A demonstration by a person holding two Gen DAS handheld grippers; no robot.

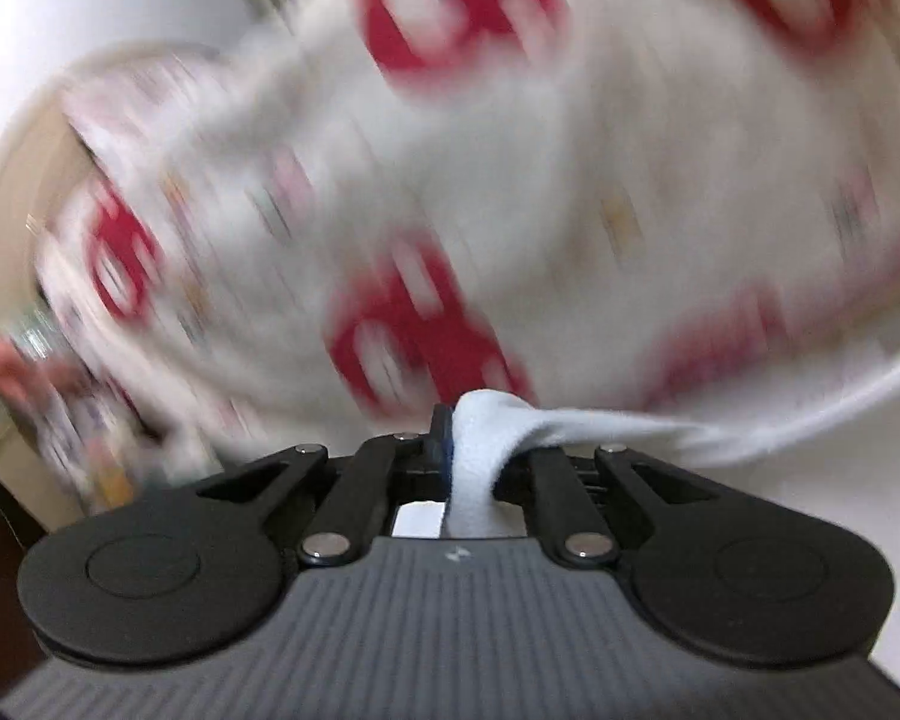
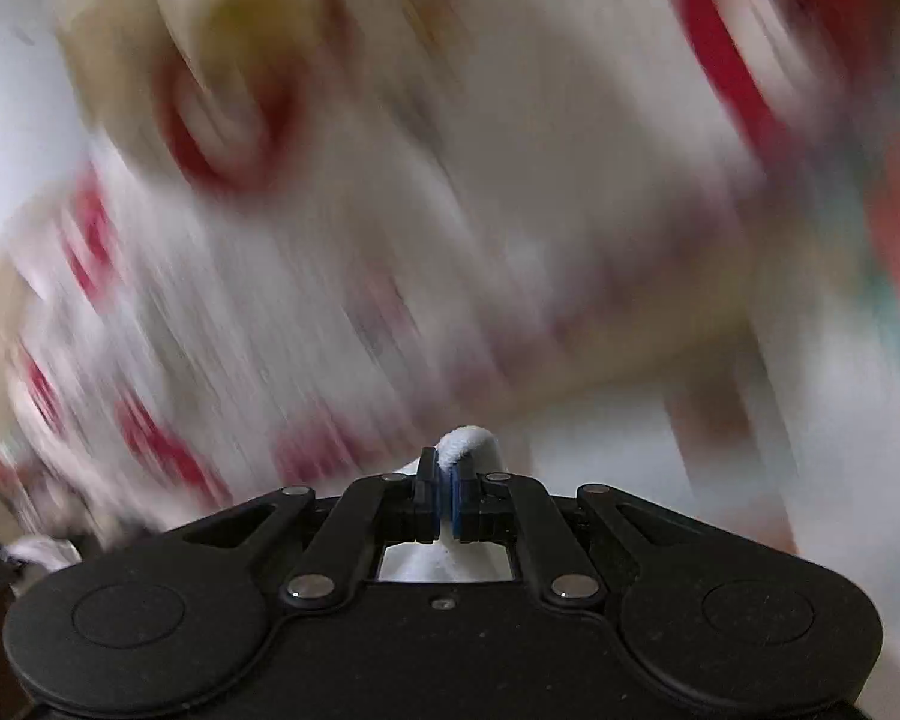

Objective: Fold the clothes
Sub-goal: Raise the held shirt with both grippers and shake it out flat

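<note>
Both grippers clamped on cloth. Left gripper point(image 1: 471, 450) pinches a thick white hem roll of the garment point(image 1: 510, 180), with the roll bulging out on the right side of the fingers and trailing off right. Right gripper point(image 2: 447, 492) pinches another white edge, only a small nub showing above the blue pads point(image 2: 463, 495).

Garment is white with red printed shapes. It fills both wrist views ahead of the fingers and looks spread between the two grips. Heavy motion blur, so I can't tell whether it hangs free or lies on anything; no clear surface shows under it.

Risks, as I read it:
- Right bite looks shallow. A fast swing or a tug from the other side could pull the edge out, dropping that corner and skewing the fold.
- Left bite is bunched, so it may hold several layers and the edge could land twisted.
- Uneven hand speed would offset the edges.

Fold stage can't be judged through this blur.
</note>
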